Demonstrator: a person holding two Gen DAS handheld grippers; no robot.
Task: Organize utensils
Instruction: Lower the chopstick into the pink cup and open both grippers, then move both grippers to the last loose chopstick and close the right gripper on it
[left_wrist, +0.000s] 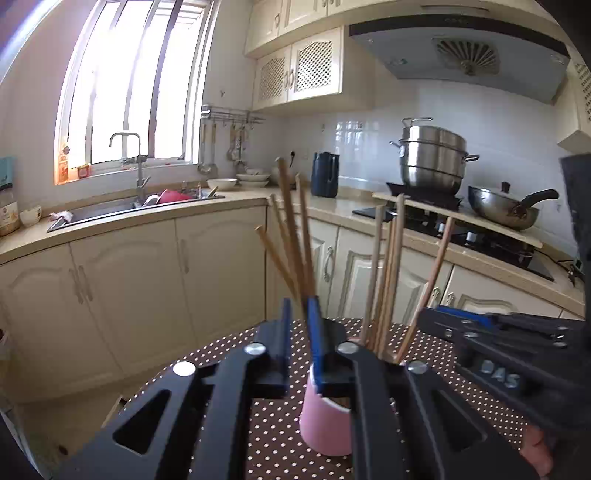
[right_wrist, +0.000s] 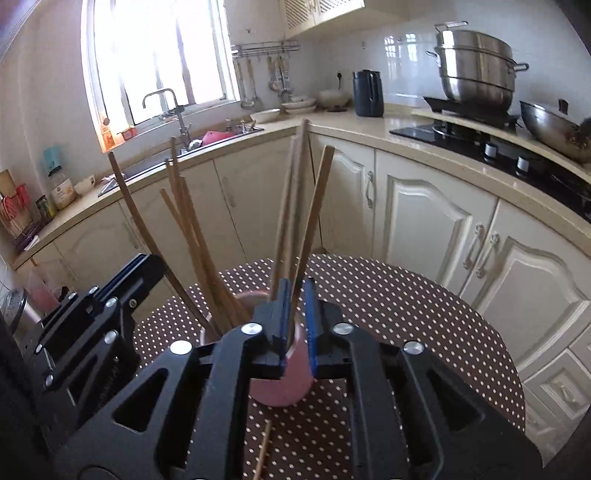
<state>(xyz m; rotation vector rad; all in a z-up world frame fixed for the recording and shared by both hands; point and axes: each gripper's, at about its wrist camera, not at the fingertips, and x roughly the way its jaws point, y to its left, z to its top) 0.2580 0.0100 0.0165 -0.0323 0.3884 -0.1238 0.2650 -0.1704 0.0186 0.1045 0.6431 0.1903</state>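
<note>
right tongs: slightly apart above pink cup | chopsticks upright inside | dotted table

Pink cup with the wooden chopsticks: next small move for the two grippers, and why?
Probably lift both grippers straight up. The chopsticks already stand in the pink cup, and the left gripper and right gripper are slightly open. One more chopstick lies on the dotted tablecloth.

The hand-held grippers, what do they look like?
Both match: the left hand-held gripper and right hand-held gripper have black angular linkage frames with triangular cut-outs, round silver screw heads, and flat fingers faced with blue pads. Pale lettering marks the side of the right one's body. No sleeves or cables show.
</note>
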